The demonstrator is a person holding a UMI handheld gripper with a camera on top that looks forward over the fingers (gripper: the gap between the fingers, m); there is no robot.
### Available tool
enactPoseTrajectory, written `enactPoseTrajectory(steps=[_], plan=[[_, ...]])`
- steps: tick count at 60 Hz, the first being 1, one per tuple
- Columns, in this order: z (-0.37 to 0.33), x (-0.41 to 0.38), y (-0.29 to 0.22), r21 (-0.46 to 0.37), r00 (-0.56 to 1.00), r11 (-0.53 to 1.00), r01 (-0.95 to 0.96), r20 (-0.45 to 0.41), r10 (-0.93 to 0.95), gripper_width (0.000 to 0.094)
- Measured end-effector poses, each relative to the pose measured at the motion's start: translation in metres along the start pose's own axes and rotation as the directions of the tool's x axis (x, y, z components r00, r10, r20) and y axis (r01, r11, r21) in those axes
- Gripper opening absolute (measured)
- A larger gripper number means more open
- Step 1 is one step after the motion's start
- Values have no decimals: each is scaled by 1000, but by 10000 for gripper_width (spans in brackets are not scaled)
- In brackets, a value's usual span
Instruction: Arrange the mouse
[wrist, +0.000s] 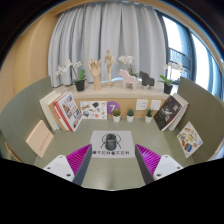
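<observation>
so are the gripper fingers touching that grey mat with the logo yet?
Apart. In the gripper view the fingers stand open above the table, and the grey mat lies ahead between them with bare table showing on each side. No mouse visible.

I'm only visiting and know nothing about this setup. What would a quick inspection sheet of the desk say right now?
Surface: grey desk with a printed mat ahead of the fingers.
Job's things: no mouse seen.
Clutter: books at one side, magazines at the other, small potted plants and a wooden hand model on the shelf.
Grippers: gripper open, nothing between its pink pads.
Cables: nothing seen.
Surroundings: curtains behind, window beside them.
</observation>
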State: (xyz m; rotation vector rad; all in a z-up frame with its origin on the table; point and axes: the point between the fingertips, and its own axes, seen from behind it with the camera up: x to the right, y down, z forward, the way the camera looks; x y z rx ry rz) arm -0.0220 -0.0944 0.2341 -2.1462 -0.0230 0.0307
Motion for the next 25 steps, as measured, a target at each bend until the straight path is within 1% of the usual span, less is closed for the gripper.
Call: enactPoseTrajectory(steps=[6,14,25], plan=[[-37,11,-3,55,1000,998,3,-10,-2,860],[-74,22,2,90,1000,996,-4,-15,6,859],[-101,30,16,102,999,994,-30,-14,32,846]])
